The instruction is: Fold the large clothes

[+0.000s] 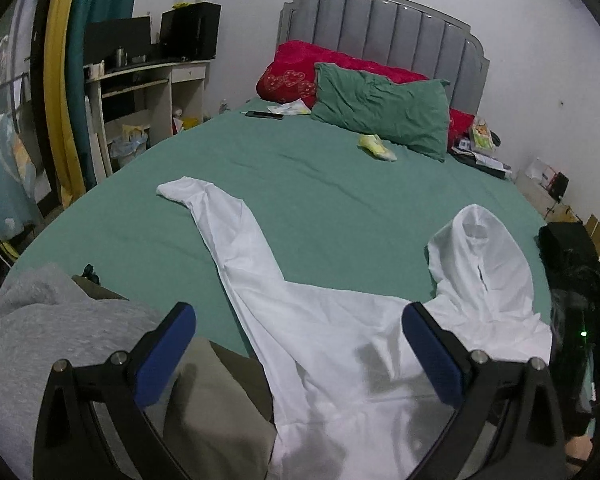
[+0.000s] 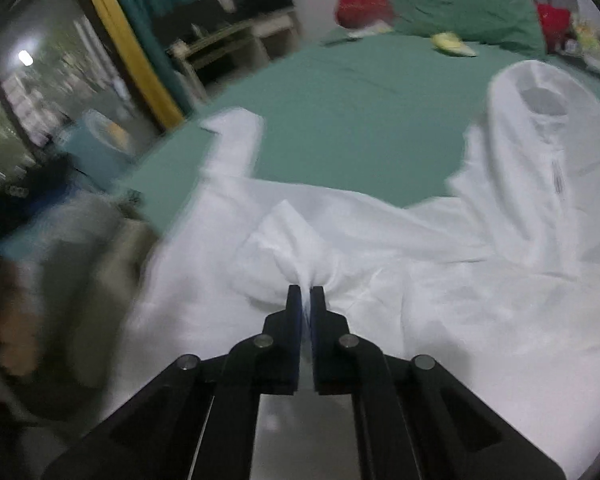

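Note:
A white hooded garment (image 1: 340, 340) lies spread on the green bed sheet (image 1: 320, 184), one sleeve (image 1: 220, 216) stretched to the far left and the hood (image 1: 480, 252) at the right. My left gripper (image 1: 298, 328) is open above the garment's body, holding nothing. In the right wrist view the garment (image 2: 460, 280) fills the foreground, its hood (image 2: 540, 128) at the far right. My right gripper (image 2: 306, 294) is shut on a bunched fold of the white fabric (image 2: 296, 240). That view is motion-blurred.
A grey garment (image 1: 40, 328) and an olive one (image 1: 220, 400) lie at the near left. A green pillow (image 1: 384, 108), a red pillow (image 1: 300, 68), a yellow item (image 1: 376, 146) and a phone (image 1: 265, 114) lie near the headboard. A desk (image 1: 148, 80) stands at the left.

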`<state>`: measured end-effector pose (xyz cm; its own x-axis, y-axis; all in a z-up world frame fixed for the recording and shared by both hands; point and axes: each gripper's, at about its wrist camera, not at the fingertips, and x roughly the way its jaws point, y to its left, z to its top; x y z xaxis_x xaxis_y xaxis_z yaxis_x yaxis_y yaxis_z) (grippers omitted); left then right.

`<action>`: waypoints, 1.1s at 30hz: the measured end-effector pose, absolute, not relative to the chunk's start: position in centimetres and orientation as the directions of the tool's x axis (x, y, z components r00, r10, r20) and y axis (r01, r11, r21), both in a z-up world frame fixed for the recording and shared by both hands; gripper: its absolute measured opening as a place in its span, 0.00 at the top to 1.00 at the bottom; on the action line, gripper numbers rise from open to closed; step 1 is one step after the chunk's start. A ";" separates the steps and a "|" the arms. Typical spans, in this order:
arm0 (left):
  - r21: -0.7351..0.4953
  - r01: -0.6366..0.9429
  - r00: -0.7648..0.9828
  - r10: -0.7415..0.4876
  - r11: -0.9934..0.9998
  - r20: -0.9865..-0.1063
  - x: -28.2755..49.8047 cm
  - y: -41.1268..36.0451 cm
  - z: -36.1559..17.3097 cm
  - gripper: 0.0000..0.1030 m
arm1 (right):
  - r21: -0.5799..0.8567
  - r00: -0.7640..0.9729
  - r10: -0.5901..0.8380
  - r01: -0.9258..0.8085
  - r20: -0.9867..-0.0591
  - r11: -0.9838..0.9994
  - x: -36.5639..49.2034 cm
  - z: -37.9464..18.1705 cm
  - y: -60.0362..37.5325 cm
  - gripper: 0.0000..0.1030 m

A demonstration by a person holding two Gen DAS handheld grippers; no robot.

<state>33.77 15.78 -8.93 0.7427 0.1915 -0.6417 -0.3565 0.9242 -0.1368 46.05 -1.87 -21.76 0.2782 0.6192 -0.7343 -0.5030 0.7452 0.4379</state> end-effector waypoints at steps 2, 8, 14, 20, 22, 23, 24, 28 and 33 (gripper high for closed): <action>-0.146 -0.348 0.744 0.178 0.926 -0.644 33.4 15.7 -9.0 0.00 | 0.485 0.211 0.643 -0.497 -0.737 0.719 45.2 -21.8 -1.4 0.71; -0.145 -0.290 0.722 0.117 0.946 -0.682 34.1 14.1 -10.9 0.00 | 0.369 0.385 0.528 -0.414 -0.757 0.832 43.0 -18.6 -10.3 0.25; -0.087 -0.259 0.685 0.119 0.962 -0.719 35.2 11.9 -13.6 0.00 | 0.061 0.567 0.051 -0.002 -0.822 0.998 45.1 -18.5 -27.6 0.26; -0.082 -0.241 0.623 0.090 0.967 -0.777 36.8 10.6 -16.5 0.00 | 0.024 0.409 -0.016 0.093 -0.912 0.995 47.2 -23.8 -32.0 0.76; -0.061 -0.231 0.609 0.096 0.971 -0.787 37.2 10.2 -17.5 0.00 | -0.013 0.435 -0.037 0.058 -0.900 0.998 47.3 -23.7 -31.4 0.93; -0.047 -0.229 0.601 0.103 0.972 -0.792 37.4 10.0 -17.9 0.00 | -0.026 0.431 -0.047 0.054 -0.901 0.998 47.5 -23.6 -31.2 0.98; -0.036 -0.232 0.592 0.112 0.972 -0.798 37.4 9.9 -18.3 0.01 | -0.037 0.431 -0.062 0.066 -0.900 0.997 47.6 -23.1 -31.8 0.98; -0.065 -0.248 0.614 0.105 0.967 -0.782 37.1 10.5 -16.7 0.01 | -0.169 0.402 -0.211 0.138 -0.891 0.976 48.4 -22.4 -32.6 0.99; -0.084 -0.277 0.691 0.138 0.957 -0.709 35.7 12.8 -11.4 0.01 | -0.224 0.543 -0.270 0.151 -0.795 0.963 47.0 -17.0 -27.6 0.28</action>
<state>35.75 12.85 -11.44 0.6913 0.1376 -0.7094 -0.2767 0.9573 -0.0840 46.97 -27.61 -17.04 0.5425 -0.2702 -0.7954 0.1508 0.9628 -0.2242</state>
